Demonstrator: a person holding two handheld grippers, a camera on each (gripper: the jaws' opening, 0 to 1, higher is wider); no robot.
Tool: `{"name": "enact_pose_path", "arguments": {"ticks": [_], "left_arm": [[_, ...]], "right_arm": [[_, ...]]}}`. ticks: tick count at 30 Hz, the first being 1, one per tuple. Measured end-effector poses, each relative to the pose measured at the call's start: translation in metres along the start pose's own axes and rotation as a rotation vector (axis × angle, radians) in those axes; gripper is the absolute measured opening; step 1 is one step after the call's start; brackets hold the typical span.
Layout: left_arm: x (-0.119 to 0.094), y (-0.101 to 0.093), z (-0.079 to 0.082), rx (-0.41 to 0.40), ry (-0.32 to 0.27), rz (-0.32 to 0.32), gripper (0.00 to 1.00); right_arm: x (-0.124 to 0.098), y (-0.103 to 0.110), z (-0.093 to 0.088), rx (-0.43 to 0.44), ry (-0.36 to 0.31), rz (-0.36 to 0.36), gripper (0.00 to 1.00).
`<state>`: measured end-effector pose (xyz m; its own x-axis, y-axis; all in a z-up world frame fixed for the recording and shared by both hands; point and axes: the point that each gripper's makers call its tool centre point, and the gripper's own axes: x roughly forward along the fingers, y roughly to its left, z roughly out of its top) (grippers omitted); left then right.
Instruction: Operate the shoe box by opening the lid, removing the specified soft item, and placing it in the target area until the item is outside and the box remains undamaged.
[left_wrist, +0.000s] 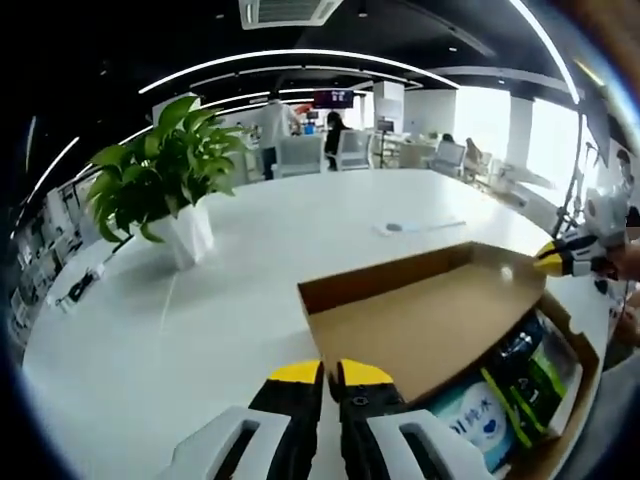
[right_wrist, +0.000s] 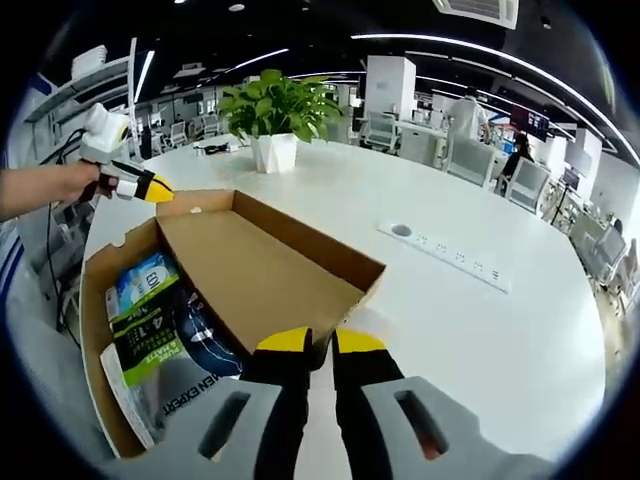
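The brown cardboard shoe box (right_wrist: 95, 300) lies on the white table (right_wrist: 500, 330) with its lid (right_wrist: 260, 270) raised and tilted over the contents. Inside lie a blue-and-white soft pack (right_wrist: 143, 278), a green-and-black pack (right_wrist: 150, 350) and a dark pouch (right_wrist: 205, 335). My right gripper (right_wrist: 320, 342) has its yellow-tipped jaws closed on the lid's near edge; in the left gripper view it shows as the right gripper (left_wrist: 560, 262) at the lid's (left_wrist: 430, 320) far corner. My left gripper (left_wrist: 332, 372) is shut just off the lid's other corner, and the soft pack (left_wrist: 470, 420) sits to its right.
A potted green plant (right_wrist: 272, 115) in a white pot (left_wrist: 185, 235) stands on the table beyond the box. A white power strip (right_wrist: 450, 255) lies on the table's far side. Office chairs and people are in the background. A hand (right_wrist: 60, 185) holds the left gripper.
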<state>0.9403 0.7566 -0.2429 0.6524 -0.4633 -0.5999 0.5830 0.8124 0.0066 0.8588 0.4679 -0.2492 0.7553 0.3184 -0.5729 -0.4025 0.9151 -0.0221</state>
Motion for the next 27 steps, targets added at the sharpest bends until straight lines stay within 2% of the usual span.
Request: {"name": "enact_pose_path", "arguments": {"ticks": [10,27], "left_arm": [[0.004,0.002,-0.001,-0.022,0.022,-0.004,0.05],[0.001,-0.002,0.001,0.011,0.039,-0.002,0.06]], "right_arm": [[-0.002,0.003,-0.003,-0.012,0.005,0.006,0.11],[-0.028,0.024,-0.011,-0.011,0.005,0.067,0.33]]}}
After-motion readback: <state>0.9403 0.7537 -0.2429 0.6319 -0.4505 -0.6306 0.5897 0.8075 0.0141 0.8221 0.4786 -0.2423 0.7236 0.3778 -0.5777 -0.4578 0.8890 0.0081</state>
